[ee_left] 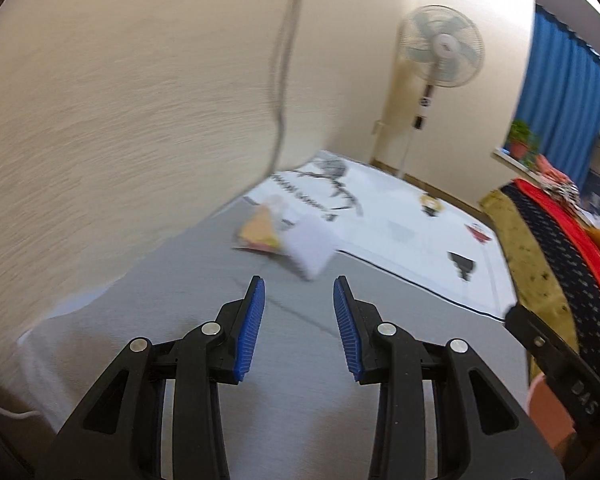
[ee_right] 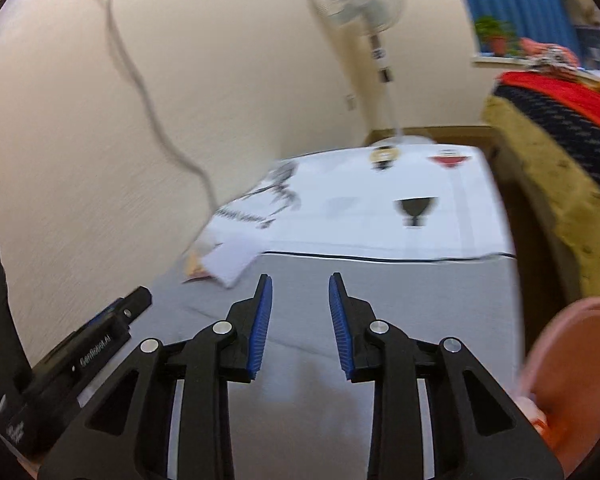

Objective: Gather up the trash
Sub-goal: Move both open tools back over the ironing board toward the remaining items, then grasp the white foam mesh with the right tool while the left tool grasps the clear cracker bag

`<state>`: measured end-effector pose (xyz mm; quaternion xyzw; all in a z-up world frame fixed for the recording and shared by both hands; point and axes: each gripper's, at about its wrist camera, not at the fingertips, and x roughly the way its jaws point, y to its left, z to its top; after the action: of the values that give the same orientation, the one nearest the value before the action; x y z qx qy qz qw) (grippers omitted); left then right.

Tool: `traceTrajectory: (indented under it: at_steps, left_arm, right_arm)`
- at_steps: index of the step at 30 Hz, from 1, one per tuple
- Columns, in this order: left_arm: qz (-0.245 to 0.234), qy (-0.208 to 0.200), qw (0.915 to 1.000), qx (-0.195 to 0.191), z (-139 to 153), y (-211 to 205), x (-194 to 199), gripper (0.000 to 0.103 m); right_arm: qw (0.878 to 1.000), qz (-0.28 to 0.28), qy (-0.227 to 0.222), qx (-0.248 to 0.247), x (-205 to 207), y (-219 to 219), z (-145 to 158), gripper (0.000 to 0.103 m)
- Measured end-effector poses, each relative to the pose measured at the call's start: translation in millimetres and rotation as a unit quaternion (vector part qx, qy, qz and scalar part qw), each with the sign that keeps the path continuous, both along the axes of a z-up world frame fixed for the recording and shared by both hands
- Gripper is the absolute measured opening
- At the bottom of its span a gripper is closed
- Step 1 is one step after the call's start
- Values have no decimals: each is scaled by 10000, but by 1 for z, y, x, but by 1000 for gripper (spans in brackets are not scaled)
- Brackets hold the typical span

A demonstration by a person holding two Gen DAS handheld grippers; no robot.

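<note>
A crumpled white paper [ee_left: 310, 246] lies on the grey surface [ee_left: 300, 360] with a yellow and pink wrapper [ee_left: 260, 232] beside it, near the wall. Both show blurred. My left gripper [ee_left: 299, 284] is open and empty, just short of the paper. In the right wrist view the white paper [ee_right: 228, 260] and wrapper [ee_right: 194, 268] lie ahead to the left. My right gripper [ee_right: 300, 280] is open and empty, a short way from them. The left gripper's body [ee_right: 80, 356] shows at the lower left there.
A white printed sheet [ee_left: 400, 224] covers the far part of the surface. A cable [ee_left: 280, 80] hangs down the cream wall. A standing fan [ee_left: 440, 48] is in the corner. A pink bin [ee_right: 572, 372] stands at the right, beside bedding [ee_right: 560, 140].
</note>
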<state>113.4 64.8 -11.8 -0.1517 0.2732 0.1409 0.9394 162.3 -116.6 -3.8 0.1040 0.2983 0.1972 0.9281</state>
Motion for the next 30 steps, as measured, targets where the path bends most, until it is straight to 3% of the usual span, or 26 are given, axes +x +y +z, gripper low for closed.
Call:
traceTrajectory:
  at_steps: [7, 13, 22, 23, 27, 30]
  left_arm:
    - [635, 82, 9979, -84, -8, 29, 0, 36]
    - [1018, 249, 9942, -241, -19, 53, 3, 34]
    - [1309, 424, 9897, -405, -34, 74, 10, 34]
    - [1327, 429, 9893, -428, -35, 75, 11, 34]
    - [1366, 407, 9886, -492, -38, 76, 15, 34]
    - [1322, 376, 9890, -549, -39, 77, 19, 34]
  right_arm:
    - [9949, 955, 107, -304, 54, 74, -16, 32]
    - [9845, 1601, 298, -655, 84, 120, -36, 43]
    - [9758, 1807, 696, -1018, 117, 151, -67, 43]
    - [9754, 1784, 726, -1073, 119, 152, -68, 42]
    - [9733, 1709, 890, -1249, 126, 152, -73, 12]
    - [9771, 1568, 909, -1112, 126, 136, -72, 6]
